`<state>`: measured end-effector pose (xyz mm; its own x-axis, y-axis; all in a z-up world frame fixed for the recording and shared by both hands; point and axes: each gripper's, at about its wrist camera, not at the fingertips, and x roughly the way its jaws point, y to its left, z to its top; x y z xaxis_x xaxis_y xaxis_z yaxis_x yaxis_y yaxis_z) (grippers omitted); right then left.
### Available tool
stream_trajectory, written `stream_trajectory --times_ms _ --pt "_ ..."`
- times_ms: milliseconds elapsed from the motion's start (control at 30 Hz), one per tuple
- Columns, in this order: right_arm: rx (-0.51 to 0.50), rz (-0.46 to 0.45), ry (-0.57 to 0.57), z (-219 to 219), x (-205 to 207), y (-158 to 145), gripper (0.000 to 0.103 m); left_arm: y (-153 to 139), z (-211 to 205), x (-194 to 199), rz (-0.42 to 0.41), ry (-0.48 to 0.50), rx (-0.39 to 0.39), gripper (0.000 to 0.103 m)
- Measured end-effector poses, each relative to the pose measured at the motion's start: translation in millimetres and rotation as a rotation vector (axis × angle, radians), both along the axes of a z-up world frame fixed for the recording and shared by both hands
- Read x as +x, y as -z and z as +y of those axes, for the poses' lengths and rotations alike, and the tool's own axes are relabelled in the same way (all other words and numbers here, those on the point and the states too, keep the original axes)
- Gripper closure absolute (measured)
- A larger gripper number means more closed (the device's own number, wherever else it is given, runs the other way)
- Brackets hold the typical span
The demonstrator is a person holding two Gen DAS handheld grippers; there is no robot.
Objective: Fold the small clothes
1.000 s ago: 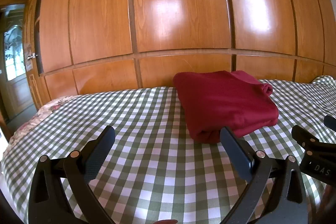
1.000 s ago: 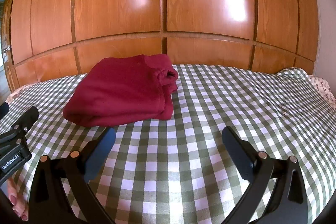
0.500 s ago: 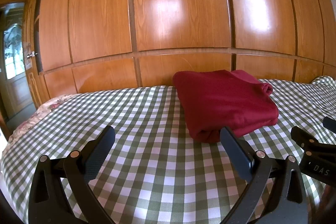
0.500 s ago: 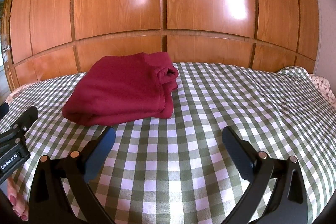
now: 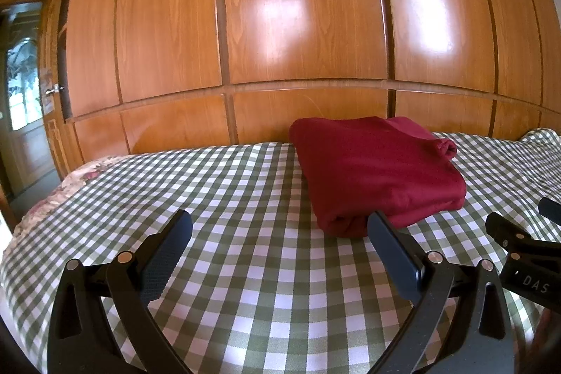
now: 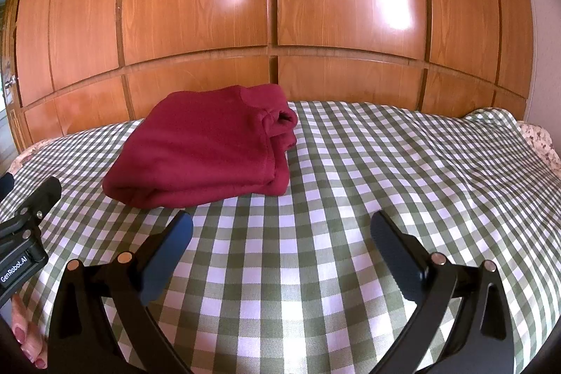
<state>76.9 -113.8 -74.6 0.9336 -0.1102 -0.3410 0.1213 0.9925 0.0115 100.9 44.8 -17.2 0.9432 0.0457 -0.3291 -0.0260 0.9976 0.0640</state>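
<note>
Dark red garment (image 6: 207,146) sits on the bed (image 6: 385,170), already folded into a thick squarish bundle w/ a rolled cuff or sleeve end poking out at its far right corner. It lies toward the far side of the green-checked cover, near the wooden wardrobe panels (image 6: 273,6) behind.

Left gripper (image 5: 278,246) is spread wide, nothing between the jaws, held low over the cover just short of the bundle's near left corner. In the left wrist view its right fingertip overlaps the bundle edge, but can't tell if it's touching. Right gripper (image 6: 280,240) also spread wide and empty, near the bundle's near right side, not touching it. Both sit side by side, pointing at the wardrobe.

My read: folding of this piece looks basically done, so this is the release/finish stage. Next move prob calls for either a tidy-up of that loose rolled end, or setting the bundle aside and fetching another item; no other clothes visible from here. If tidying, right gripper needs to go fwd and left to reach the cuff.
</note>
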Motion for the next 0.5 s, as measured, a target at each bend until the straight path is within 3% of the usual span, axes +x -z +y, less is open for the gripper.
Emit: stream_trajectory --times_ms 500 --pt "0.014 0.017 0.003 -2.7 2.4 1.9 0.002 1.0 1.7 0.9 0.013 0.002 -0.017 0.004"
